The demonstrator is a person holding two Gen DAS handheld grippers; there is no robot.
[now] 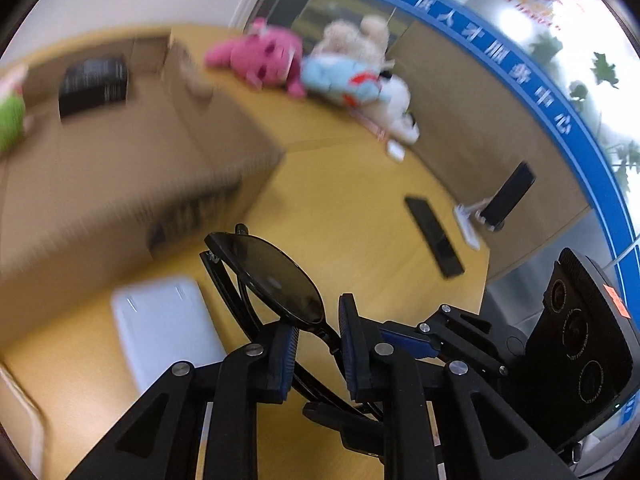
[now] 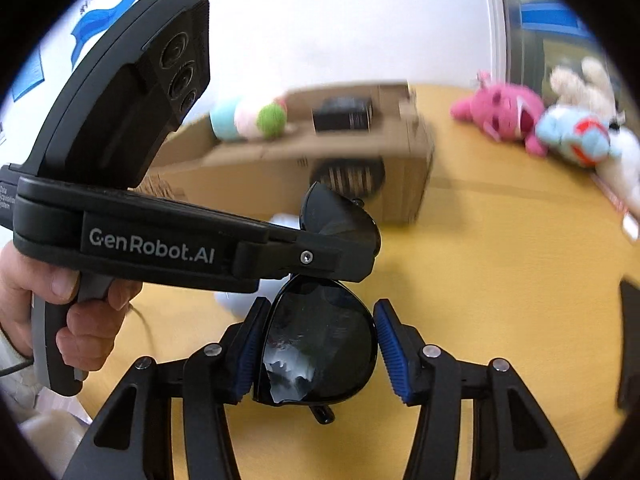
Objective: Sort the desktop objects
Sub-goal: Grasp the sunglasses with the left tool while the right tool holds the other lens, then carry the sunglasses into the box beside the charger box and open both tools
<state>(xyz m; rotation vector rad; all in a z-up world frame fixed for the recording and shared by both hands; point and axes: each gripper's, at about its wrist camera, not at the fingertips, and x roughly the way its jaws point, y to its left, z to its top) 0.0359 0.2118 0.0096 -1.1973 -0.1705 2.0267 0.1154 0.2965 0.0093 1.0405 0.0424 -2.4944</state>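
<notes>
- Cardboard box (image 2: 288, 160), upper middle of the right wrist view, open-topped on the bench (image 2: 500, 272): a black box (image 2: 344, 118) and a green-and-pink soft toy (image 2: 260, 120) lie inside.
- Sunglasses (image 2: 320, 344), lower middle, off the bench: likely light, stiff, slippery-lensed and scratch-prone; the frame looks the safer hold.
- Right gripper (image 2: 316, 348): clamped across one lens.
- Left gripper (image 1: 318, 344): nearly together, pinching the frame by the bridge.

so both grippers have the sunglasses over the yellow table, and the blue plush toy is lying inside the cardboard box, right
Not quite. Both grippers, left and right, do have the sunglasses over the yellow table, but the blue plush toy lies on the table beside the pink one, outside the cardboard box. The right wrist view shows it.
</notes>
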